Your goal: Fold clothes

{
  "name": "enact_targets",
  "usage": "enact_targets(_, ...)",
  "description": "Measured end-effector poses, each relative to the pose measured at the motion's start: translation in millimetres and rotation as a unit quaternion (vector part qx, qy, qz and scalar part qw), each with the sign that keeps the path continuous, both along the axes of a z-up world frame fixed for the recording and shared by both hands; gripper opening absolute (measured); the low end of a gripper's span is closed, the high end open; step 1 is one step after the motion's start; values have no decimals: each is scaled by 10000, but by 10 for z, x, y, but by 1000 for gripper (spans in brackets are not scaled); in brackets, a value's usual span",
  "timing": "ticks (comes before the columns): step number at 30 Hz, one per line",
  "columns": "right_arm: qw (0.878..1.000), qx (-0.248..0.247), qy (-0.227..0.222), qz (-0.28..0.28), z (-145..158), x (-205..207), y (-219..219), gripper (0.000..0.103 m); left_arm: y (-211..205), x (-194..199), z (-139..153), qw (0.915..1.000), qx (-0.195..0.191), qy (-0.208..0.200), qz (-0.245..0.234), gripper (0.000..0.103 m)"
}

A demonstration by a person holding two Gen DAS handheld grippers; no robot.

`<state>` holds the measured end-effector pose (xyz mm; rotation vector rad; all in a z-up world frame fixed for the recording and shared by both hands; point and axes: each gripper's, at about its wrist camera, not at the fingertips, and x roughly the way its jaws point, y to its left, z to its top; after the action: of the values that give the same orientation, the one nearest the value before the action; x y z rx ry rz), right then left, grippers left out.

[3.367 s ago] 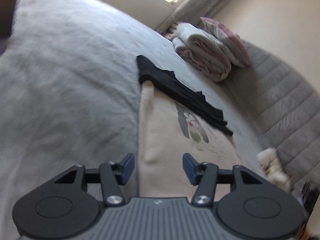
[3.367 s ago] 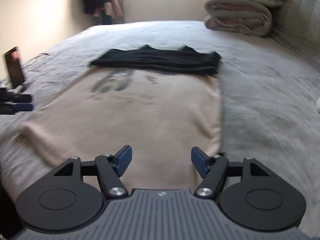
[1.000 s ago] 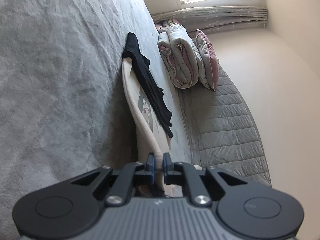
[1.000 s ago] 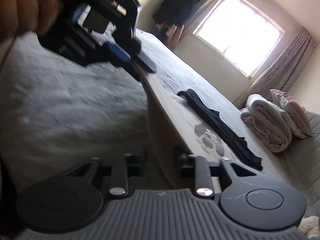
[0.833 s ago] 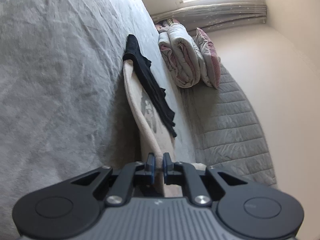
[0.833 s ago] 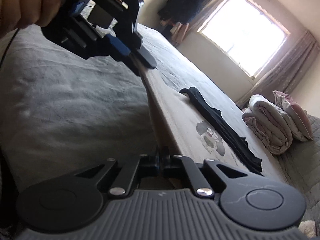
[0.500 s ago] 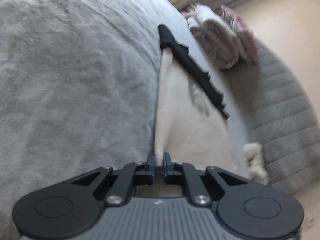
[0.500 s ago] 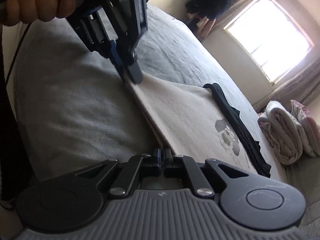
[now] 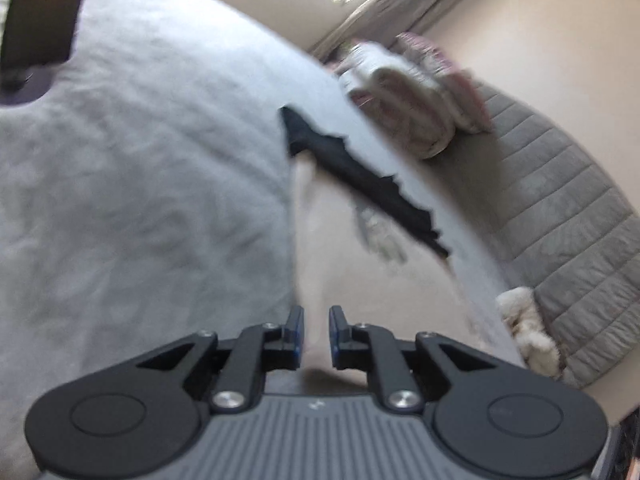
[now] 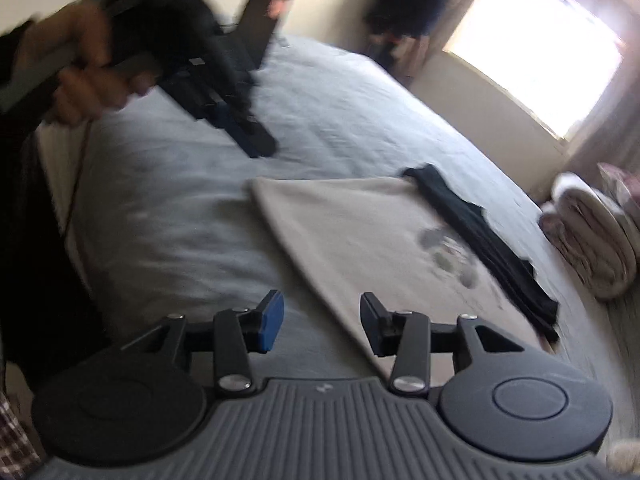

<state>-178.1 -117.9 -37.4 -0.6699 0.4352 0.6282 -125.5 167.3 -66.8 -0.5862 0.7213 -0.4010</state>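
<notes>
While the beige garment point(image 10: 360, 232) lies flat on the grey bed point(image 10: 192, 216), with a printed figure near its far end and a dark garment point(image 10: 484, 248) laid across that end, both tongs are seen empty. On the left, the left tongs point(image 10: 244, 136) are held in a person's hand point(image 10: 80, 68) above the bed, near the garment's near corner and tilted down toward it; in the left wrist view only a narrow gap is seen between their blue pads, and no cloth is pinched there. The picture is blurred, so finer detail cannot be told. To the right, the right tongs point(image 10: 322, 326) are spread wide just over the near edge of the beige cloth, nothing being held.

The cloth is judged to be light, soft and limp, so it should sag and drape when lifted. It is best taken at a corner or along a hem, where the edge can be pinched between the pads. A fold already made and one to come cannot be told apart here.
</notes>
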Motion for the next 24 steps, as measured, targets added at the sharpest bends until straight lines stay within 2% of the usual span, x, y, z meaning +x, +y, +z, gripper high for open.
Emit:
enact_targets(2, 9992, 255, -32, -301, 13, 98, -111, 45, -56, -4, 52, 9997, 7, -252, -23, 11)
enact_targets(4, 9965, 569, 3, -617, 9, 213, -218, 45, -241, 57, 65, 9991, 138, -338, -232, 11)
enact_targets(6, 9896, 1095, 217, -911, -16, 362, -330, 33, -434, 120, 77, 9979, 262, -408, -419, 11)
enact_targets(8, 9795, 1586, 450, -1160, -74, 514, -436, 30, -635, 176, 52, 9963, 363, -523, -571, 11)
enact_targets(10, 9717, 1842, 630, -1341, -167, 628, -515, 25, -810, 217, 1, 9945, 423, -602, -739, 11)
enact_targets(11, 9697, 1894, 676, -1390, -215, 638, -547, 24, -883, 221, -58, 9930, 543, -580, -871, 11)
enact_targets(14, 9753, 1738, 481, -1279, -350, 495, -610, 23, -1093, 222, -231, 9866, 899, -546, -1249, 13)
enact_targets(17, 9799, 1604, 307, -1142, -422, 353, -669, 23, -1071, 73, -311, 9790, 1097, -1047, -1359, 15)
enact_targets(19, 9804, 1637, 317, -1051, -412, 283, -741, 23, -1016, 10, -316, 9801, 898, -1067, -1414, 15)
enact_targets(22, 9774, 1836, 380, -972, -433, 230, -913, 23, -826, -33, -345, 9832, 522, -854, -1525, 15)
enact_targets(24, 9742, 1987, 474, -962, -439, 200, -1040, 24, -798, -75, -330, 9825, 489, -774, -1623, 18)
